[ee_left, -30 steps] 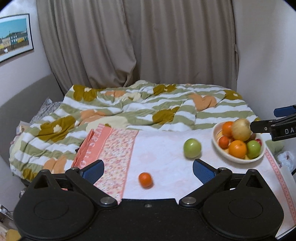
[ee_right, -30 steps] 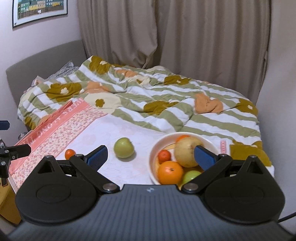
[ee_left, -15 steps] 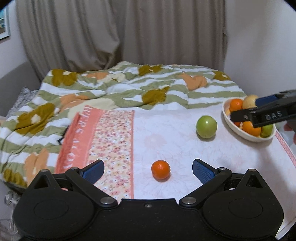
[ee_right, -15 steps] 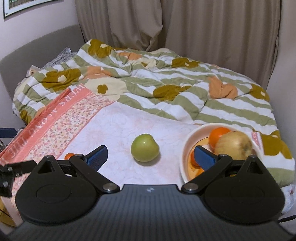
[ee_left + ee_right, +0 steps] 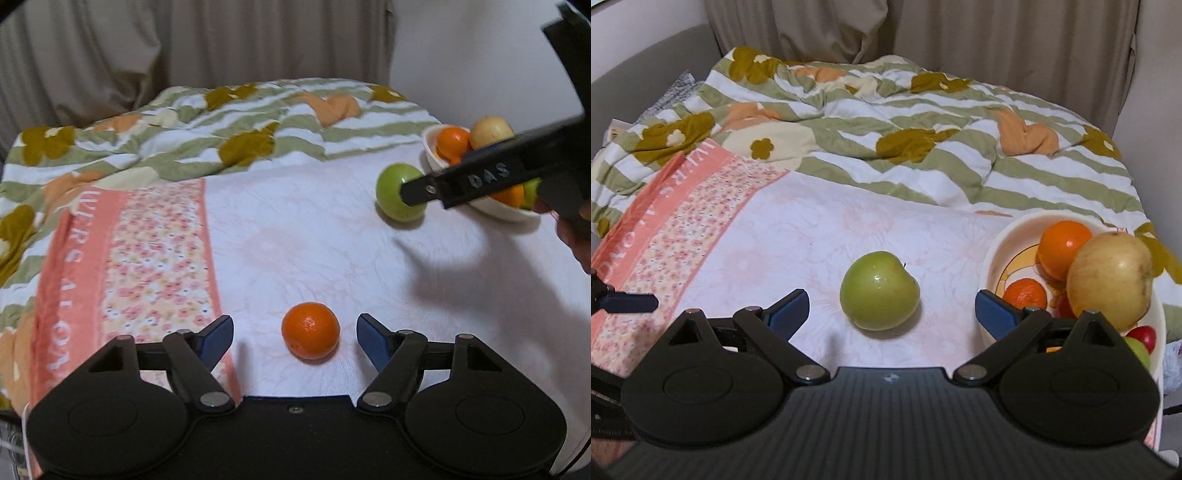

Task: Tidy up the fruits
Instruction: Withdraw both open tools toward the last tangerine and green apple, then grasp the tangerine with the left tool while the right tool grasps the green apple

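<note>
A small orange [image 5: 310, 330] lies on the white cloth between the blue pads of my left gripper [image 5: 294, 338]. The jaws are closing and gaps remain on both sides of the fruit. A green apple [image 5: 880, 290] rests on the cloth in front of my right gripper [image 5: 891, 314], whose pads stand wide apart with nothing pressed between them. In the left wrist view the right gripper's finger [image 5: 476, 182] crosses in front of the green apple [image 5: 393, 195]. A cream bowl [image 5: 1001, 243] to the right holds oranges, a yellow apple and other fruit.
A pink floral cloth strip [image 5: 676, 229] runs along the left of the white cloth. A crumpled green-striped quilt [image 5: 923, 147] fills the bed behind. Curtains [image 5: 960, 33] hang at the back. A hand [image 5: 576, 236] holds the right gripper at the right edge.
Both grippers have come down and closer to the bed. The left one's jaws have narrowed around the small orange. The right one now faces the green apple head on.
</note>
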A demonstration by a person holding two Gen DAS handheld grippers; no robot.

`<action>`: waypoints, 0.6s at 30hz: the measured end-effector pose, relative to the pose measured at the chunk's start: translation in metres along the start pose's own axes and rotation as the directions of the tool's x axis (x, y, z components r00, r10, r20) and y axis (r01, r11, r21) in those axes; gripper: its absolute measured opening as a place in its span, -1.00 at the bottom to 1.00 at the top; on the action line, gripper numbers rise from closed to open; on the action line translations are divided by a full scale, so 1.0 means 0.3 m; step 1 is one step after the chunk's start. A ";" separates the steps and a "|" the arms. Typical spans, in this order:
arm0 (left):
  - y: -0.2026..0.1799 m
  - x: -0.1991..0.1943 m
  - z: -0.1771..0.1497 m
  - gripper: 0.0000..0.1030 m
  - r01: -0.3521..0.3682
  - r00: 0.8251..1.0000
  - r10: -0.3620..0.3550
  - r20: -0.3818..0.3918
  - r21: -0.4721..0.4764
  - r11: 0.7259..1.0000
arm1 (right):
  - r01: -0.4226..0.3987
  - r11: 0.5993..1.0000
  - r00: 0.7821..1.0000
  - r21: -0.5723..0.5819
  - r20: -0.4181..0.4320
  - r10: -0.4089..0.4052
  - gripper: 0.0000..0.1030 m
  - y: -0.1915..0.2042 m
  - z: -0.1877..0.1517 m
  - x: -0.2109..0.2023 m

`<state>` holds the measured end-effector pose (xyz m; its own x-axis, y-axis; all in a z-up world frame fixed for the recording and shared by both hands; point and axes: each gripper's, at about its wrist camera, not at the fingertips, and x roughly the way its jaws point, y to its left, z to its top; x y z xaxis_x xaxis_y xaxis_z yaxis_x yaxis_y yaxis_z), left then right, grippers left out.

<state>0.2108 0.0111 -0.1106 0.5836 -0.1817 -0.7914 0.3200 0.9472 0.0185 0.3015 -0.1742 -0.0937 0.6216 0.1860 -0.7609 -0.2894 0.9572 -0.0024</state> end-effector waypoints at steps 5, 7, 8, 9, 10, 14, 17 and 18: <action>0.008 0.040 -0.006 0.17 0.042 0.999 -0.041 -0.029 0.020 0.999 | 0.015 1.000 1.000 0.015 -0.020 -0.015 1.00 0.008 -0.004 0.043; 0.010 0.056 -0.007 -0.09 0.052 0.998 -0.051 -0.041 0.025 0.998 | 0.022 1.000 0.999 0.015 -0.027 -0.021 1.00 0.014 -0.007 0.053; 0.010 0.062 -0.008 -0.17 0.065 0.997 -0.063 -0.047 0.028 0.998 | 0.022 1.000 0.999 0.016 -0.031 -0.022 1.00 0.016 -0.007 0.058; 0.009 0.062 -0.009 -0.20 0.065 0.997 -0.064 -0.040 0.034 0.997 | 0.022 1.000 0.999 0.016 -0.036 -0.021 1.00 0.018 -0.008 0.062; 0.009 0.063 -0.011 -0.20 0.066 0.997 -0.064 -0.037 0.042 0.997 | 0.022 1.000 0.999 0.016 -0.043 -0.021 1.00 0.019 -0.008 0.069; 0.014 0.063 -0.013 -0.21 0.073 0.997 -0.072 -0.033 0.044 0.996 | 0.030 0.999 0.998 0.013 -0.055 -0.030 0.97 0.022 -0.007 0.087; 0.019 0.061 -0.012 -0.21 0.073 0.997 -0.071 -0.033 0.037 0.997 | 0.033 0.999 0.997 0.007 -0.064 -0.033 0.85 0.020 -0.004 0.105; 0.022 0.062 -0.013 -0.21 0.069 0.997 -0.068 -0.032 0.035 0.997 | 0.031 1.000 0.997 0.004 -0.069 -0.031 0.78 0.021 -0.003 0.113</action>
<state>0.2208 0.0149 -0.1274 0.5363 -0.2371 -0.8101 0.3852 0.9227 -0.0150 0.3201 -0.1621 -0.1201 0.5785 0.1408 -0.8035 -0.2670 0.9634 -0.0235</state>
